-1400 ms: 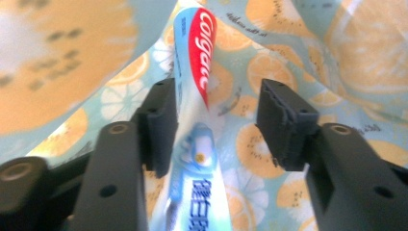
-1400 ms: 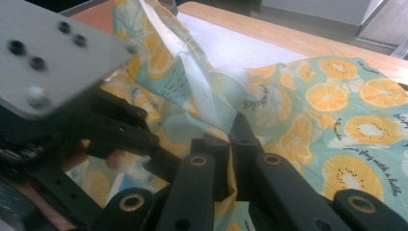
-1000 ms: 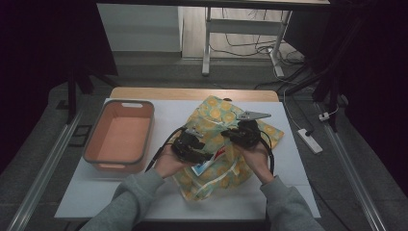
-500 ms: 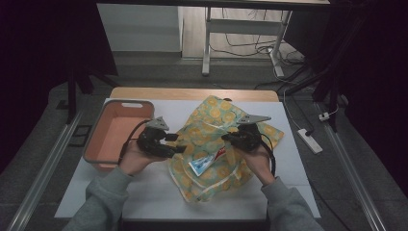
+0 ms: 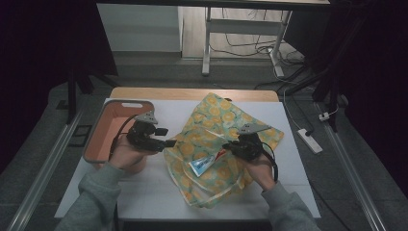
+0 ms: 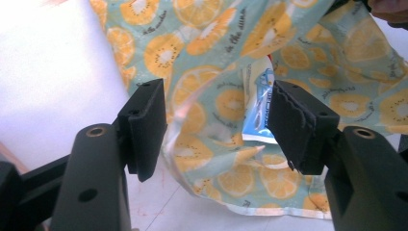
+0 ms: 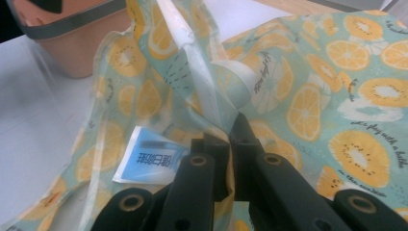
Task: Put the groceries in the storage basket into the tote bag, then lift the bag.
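A translucent teal plastic bag printed with orange slices point(image 5: 226, 139) is spread over the middle of the white-topped table point(image 5: 144, 192), its far corner reaching toward the wooden back edge. Inside the bag, seen through its mouth, a blue and white toothpaste tube with a red end point(image 5: 207, 162) is lying flat, close to the bag's near left side.

The right tool point(image 5: 239, 144) is held low over the bag's middle in the high view. In the right gripper view its two black jaws are pressed together on a raised fold of the bag's whitish rim point(image 7: 211, 106), and the film is drawn up from that pinch; the tube point(image 7: 154, 161) is seen just left of the jaws, under the film.

The left tool point(image 5: 169, 142) is held just beside the bag's left edge, above the table, with a person's hand point(image 5: 126, 153) wrapped around its body. In the left gripper view its jaws are spread wide and nothing is gripped between them; the open bag mouth and the tube point(image 6: 257, 106) are seen beyond the gap.

A salmon-pink rectangular plastic bin with a grey rim point(image 5: 98, 139) is standing at the table's left edge, beside the left hand.
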The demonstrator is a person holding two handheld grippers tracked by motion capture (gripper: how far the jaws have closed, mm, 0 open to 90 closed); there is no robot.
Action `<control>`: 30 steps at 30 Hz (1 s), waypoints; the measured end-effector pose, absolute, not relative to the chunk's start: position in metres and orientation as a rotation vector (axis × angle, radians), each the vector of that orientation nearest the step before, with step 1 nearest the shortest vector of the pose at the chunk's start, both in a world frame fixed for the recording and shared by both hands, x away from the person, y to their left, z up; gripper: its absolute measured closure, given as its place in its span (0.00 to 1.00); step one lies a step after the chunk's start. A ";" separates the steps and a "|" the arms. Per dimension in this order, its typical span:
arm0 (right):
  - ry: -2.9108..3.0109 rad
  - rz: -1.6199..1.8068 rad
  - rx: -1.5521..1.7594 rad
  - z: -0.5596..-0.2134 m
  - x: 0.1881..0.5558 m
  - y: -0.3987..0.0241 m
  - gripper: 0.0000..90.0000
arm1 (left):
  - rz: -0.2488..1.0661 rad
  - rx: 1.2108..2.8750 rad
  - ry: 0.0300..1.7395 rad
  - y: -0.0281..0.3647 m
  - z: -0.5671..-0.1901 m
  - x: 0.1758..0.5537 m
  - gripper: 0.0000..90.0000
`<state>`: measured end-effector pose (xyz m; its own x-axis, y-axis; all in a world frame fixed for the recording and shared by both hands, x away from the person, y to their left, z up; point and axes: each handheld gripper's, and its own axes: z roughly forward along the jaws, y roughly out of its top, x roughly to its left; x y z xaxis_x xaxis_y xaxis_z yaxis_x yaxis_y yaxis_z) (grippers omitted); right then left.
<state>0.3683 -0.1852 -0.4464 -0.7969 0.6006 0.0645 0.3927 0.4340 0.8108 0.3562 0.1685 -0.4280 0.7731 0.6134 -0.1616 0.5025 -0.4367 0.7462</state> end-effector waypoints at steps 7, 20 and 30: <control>2.468 1.299 0.841 -0.447 0.364 -0.188 0.99 | 0.204 2.122 0.884 0.168 -0.428 0.358 0.35; 2.468 1.294 0.834 -0.446 0.363 -0.191 0.98 | 0.225 2.241 0.898 0.132 -0.449 0.383 0.32; 2.467 1.290 0.843 -0.448 0.364 -0.193 0.98 | 0.259 2.302 0.952 0.123 -0.463 0.394 0.34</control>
